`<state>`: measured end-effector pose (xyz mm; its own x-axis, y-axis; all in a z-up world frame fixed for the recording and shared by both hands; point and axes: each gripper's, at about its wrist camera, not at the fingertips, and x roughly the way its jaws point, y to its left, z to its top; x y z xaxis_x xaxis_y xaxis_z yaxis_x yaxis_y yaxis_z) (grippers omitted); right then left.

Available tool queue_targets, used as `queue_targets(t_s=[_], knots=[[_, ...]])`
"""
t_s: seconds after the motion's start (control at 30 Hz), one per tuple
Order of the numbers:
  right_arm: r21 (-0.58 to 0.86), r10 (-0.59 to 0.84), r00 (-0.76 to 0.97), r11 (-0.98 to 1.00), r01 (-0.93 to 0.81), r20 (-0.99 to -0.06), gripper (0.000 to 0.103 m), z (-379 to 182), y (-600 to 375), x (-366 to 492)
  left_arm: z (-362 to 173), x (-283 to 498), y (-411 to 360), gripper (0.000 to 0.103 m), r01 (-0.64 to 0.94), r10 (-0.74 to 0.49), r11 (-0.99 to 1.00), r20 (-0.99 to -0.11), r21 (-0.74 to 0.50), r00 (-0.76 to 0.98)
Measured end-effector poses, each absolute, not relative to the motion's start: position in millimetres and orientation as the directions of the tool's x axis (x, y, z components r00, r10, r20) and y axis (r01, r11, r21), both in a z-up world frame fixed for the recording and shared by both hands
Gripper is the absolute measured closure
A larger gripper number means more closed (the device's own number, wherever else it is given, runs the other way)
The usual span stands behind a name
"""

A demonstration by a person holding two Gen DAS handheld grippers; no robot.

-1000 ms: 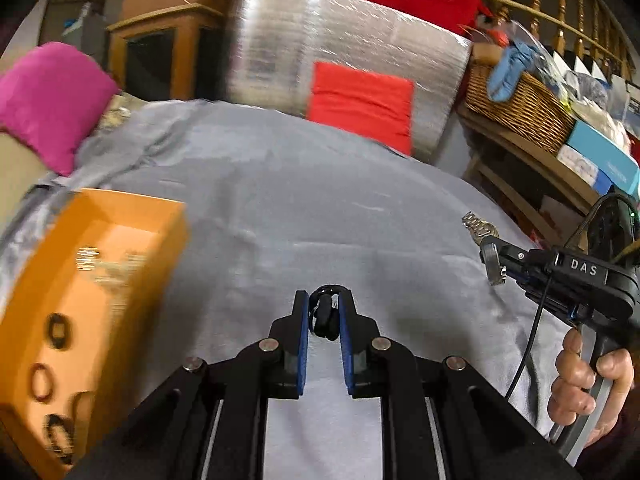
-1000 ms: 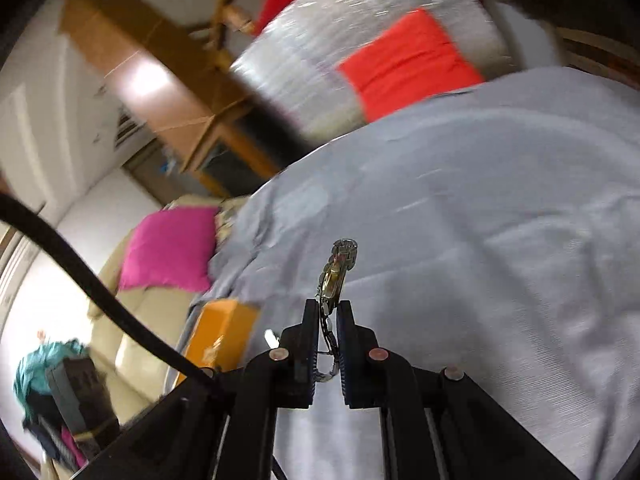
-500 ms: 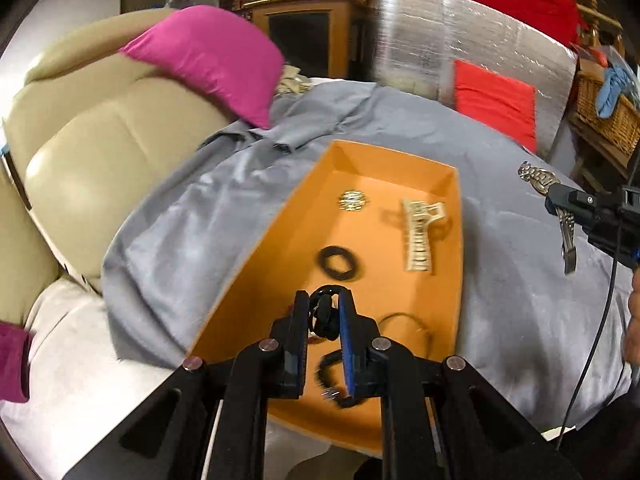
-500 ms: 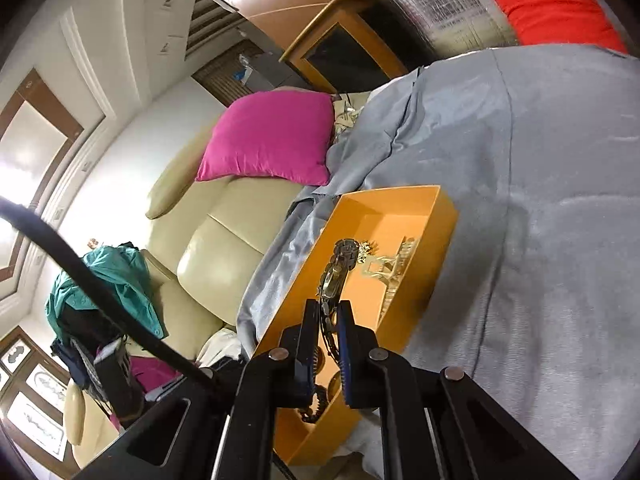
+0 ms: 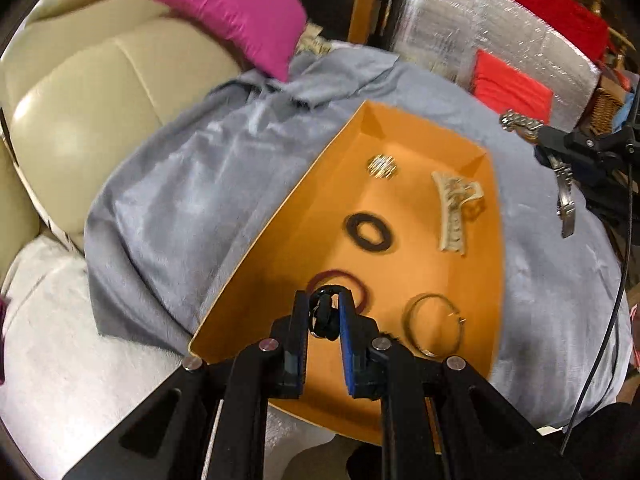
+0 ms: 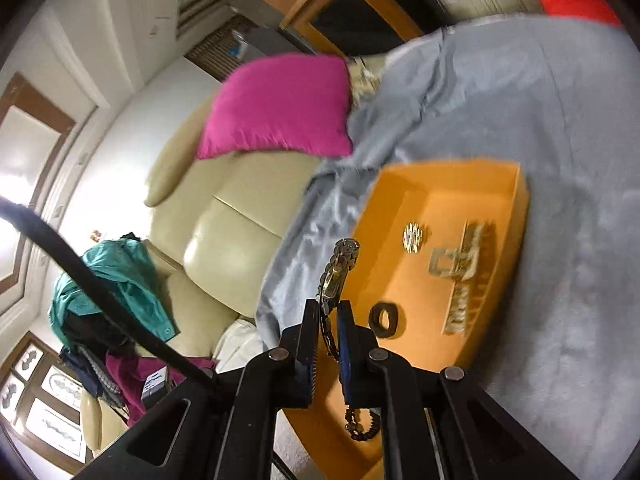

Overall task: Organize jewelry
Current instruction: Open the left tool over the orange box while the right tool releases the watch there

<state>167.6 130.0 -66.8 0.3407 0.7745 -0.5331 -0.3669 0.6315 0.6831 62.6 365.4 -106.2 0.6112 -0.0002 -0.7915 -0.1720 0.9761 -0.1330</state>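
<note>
matte black left gripper point(image 5: 324, 312), blue pads, silver screws, right gripper point(image 6: 329, 320) same look, thick black cable point(image 6: 100, 296)

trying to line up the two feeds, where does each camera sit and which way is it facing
Left wrist: on the left gripper, looking down at the tray; its fingers pinch a black band, and the right gripper shows at the right edge.
Right wrist: on the right gripper, facing the sofa over the tray's near side; its fingers clamp a watch.
Shared: tray, hair clip, black ring, pink cushion, grey cloth.
</note>
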Motion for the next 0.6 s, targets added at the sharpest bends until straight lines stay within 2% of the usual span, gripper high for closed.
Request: queue_targets(t_s=[0.3,0.5,0.6], knots=[[0.651,0.690,0.255,0.724,-0.229,-0.678,0.093,-143,179,189,-137,79,377,0.088,-0.217,-0.008,0.966,-0.861,-0.137,0.509],[0.580,0.620,0.256,0.784,-0.220,-0.741,0.092,-159,192,194,-152,88,386,0.087,-0.253,-0.002,0.959,-0.893,-0.130,0.450],[0.546,0.593,0.279,0.805,-0.232,-0.755,0.087,-155,197,193,-158,90,387,0.087,-0.266,0.016,0.958,-0.904,-0.110,0.428]])
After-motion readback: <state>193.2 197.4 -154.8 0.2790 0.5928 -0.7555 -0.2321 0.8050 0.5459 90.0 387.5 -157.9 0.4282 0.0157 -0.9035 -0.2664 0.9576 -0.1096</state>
